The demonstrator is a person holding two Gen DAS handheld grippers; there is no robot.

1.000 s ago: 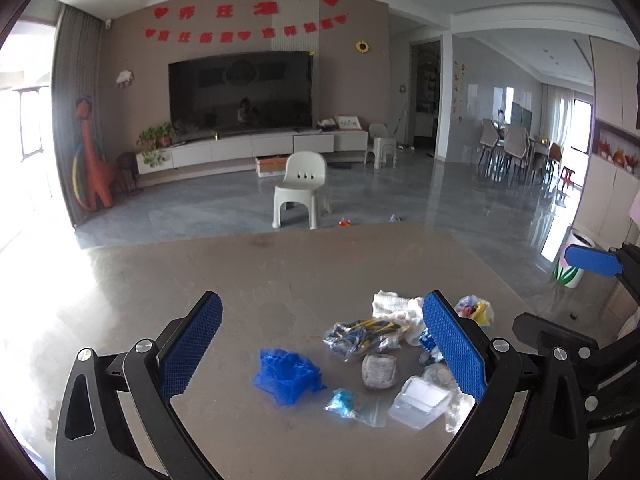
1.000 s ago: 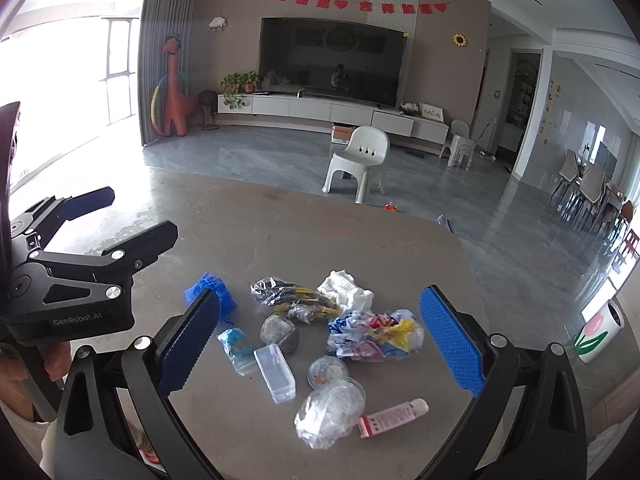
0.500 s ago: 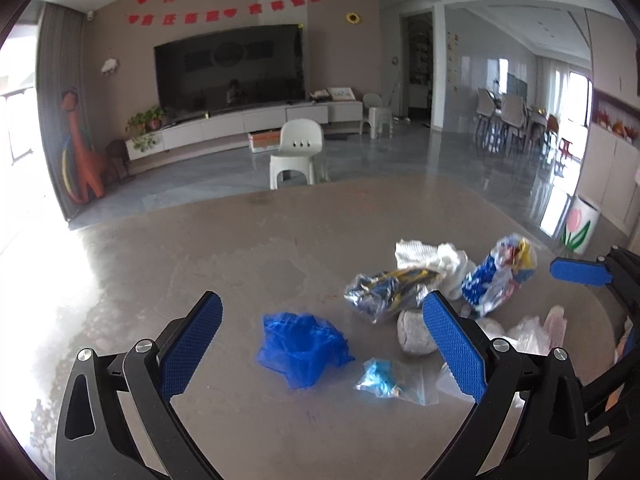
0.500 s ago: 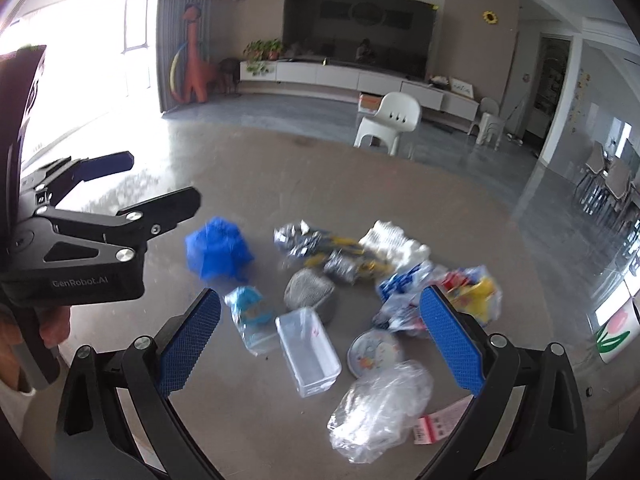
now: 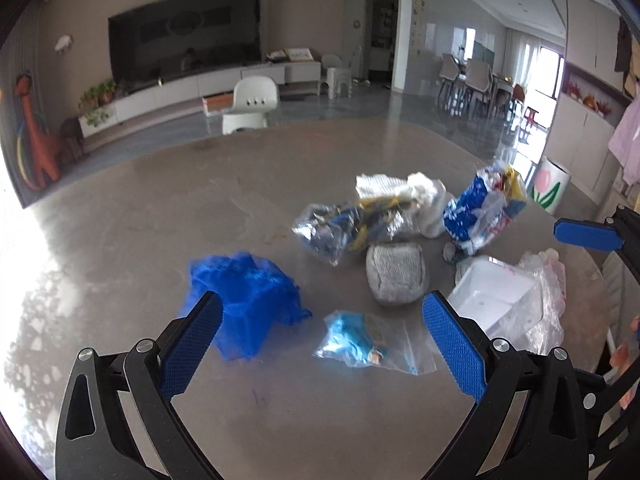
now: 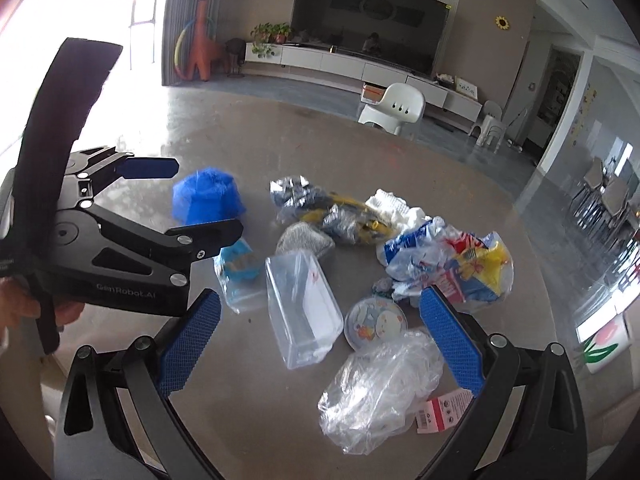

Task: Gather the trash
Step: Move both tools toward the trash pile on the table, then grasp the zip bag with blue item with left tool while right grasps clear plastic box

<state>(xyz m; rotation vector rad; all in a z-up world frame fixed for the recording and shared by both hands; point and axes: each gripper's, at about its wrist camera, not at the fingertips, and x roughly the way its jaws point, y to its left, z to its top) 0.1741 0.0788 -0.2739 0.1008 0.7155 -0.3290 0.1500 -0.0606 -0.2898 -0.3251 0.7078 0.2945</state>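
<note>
Trash lies in a loose pile on a grey round table (image 5: 120, 220). There is a crumpled blue glove (image 5: 244, 300), a small zip bag with blue contents (image 5: 360, 340), a grey scrubber ball (image 5: 396, 274), a clear plastic box (image 6: 302, 312), a crumpled clear bag (image 6: 380, 384), colourful wrappers (image 6: 448, 260) and white tissue (image 5: 404, 188). My left gripper (image 5: 320, 348) is open and empty, low over the table, with the zip bag between its fingers and the glove by its left finger. It also shows in the right wrist view (image 6: 188, 200). My right gripper (image 6: 316, 344) is open and empty over the clear box.
A round lid (image 6: 376, 322) and a pink tube (image 6: 440, 416) lie near the right gripper. The table's right edge (image 5: 592, 264) is close to the pile. A white chair (image 5: 248, 104) stands beyond the far edge. A white bin with a tulip (image 5: 550, 186) stands on the floor at right.
Both grippers have moved down and forward toward the pile, so the trash looks larger and nearer. The left gripper now straddles the zip bag. Both stay open.
</note>
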